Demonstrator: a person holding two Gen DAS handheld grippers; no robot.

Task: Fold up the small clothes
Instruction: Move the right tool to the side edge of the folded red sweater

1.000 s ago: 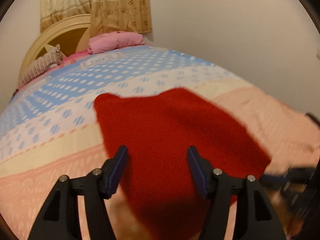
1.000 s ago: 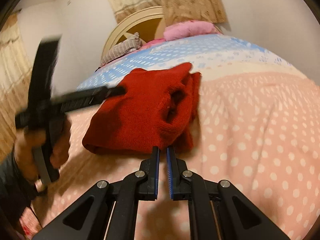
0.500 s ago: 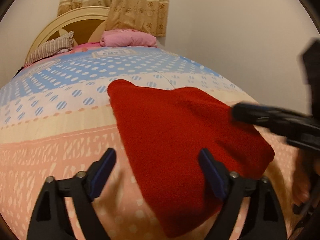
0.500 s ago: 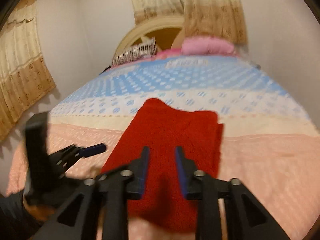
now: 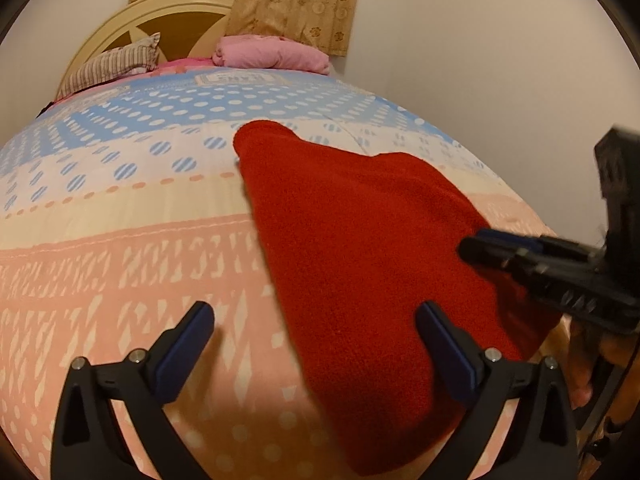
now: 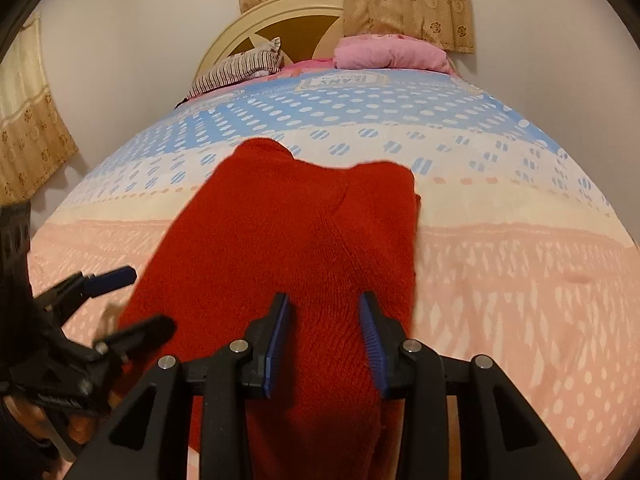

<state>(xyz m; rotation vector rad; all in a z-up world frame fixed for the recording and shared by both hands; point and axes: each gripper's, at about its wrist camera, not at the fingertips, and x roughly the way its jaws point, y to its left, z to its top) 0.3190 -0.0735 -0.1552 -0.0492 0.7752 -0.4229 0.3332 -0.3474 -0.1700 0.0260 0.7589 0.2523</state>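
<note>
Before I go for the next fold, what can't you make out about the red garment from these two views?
- Red garment, near hem: in the right wrist view the right gripper covers it.
- Its far-side layers under the top fold: hidden in both views.
- Its right edge in the left wrist view: the blurred right gripper crosses it.
- Garment type: unclear; no sleeves or collar show.

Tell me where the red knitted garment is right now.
The red knitted garment lies flat mid-bed on the pink-and-blue dotted bedspread, centred in the right wrist view, right of centre in the left.
</note>
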